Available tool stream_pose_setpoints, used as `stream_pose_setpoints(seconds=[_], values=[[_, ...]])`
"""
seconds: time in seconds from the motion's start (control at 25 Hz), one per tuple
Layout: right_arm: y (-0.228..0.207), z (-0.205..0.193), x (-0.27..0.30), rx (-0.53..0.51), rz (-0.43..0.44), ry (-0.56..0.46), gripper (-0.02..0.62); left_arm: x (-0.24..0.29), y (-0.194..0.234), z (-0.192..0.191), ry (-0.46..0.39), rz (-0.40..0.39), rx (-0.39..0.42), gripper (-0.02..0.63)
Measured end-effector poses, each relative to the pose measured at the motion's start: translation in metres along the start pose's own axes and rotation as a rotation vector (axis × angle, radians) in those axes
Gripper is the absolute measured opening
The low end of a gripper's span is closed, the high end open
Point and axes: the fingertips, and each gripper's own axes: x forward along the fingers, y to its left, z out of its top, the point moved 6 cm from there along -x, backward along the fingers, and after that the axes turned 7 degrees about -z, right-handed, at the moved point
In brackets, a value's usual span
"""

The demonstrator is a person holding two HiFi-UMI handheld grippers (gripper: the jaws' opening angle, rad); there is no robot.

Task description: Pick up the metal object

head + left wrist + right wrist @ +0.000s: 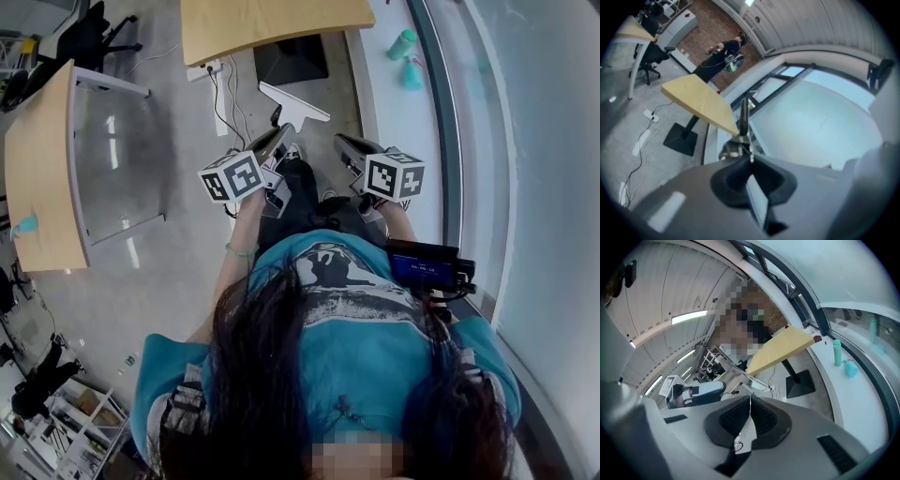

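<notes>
The metal object is a flat, pale T-shaped piece held in the air over the grey floor, in front of the person's knees. My left gripper is shut on its stem. In the left gripper view the piece shows edge-on as a dark strip that rises from the closed tips. My right gripper hangs just to the right of it, apart from it. Its pads meet at the tips with nothing between them. The right gripper view shows the metal piece as a thin bar ahead, with the left gripper beside it.
A wooden table on a black base stands ahead, and a second table is at the left. A power strip and cables lie on the floor. Teal bottles stand on the window sill at the right.
</notes>
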Motion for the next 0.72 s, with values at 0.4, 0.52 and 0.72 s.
stream_pose_setpoints(seconds=[0.4, 0.52, 0.72], values=[[0.002, -0.011, 0.002, 0.014, 0.037, 0.023, 0.015, -0.018, -0.007, -0.017, -0.008, 0.043, -0.019, 0.010], [0.003, -0.010, 0.001, 0.017, 0.042, 0.017, 0.015, -0.021, -0.009, -0.017, -0.006, 0.044, -0.014, 0.009], [0.004, 0.001, -0.002, 0.008, 0.038, -0.010, 0.015, -0.019, -0.012, -0.016, 0.003, 0.040, -0.014, 0.009]])
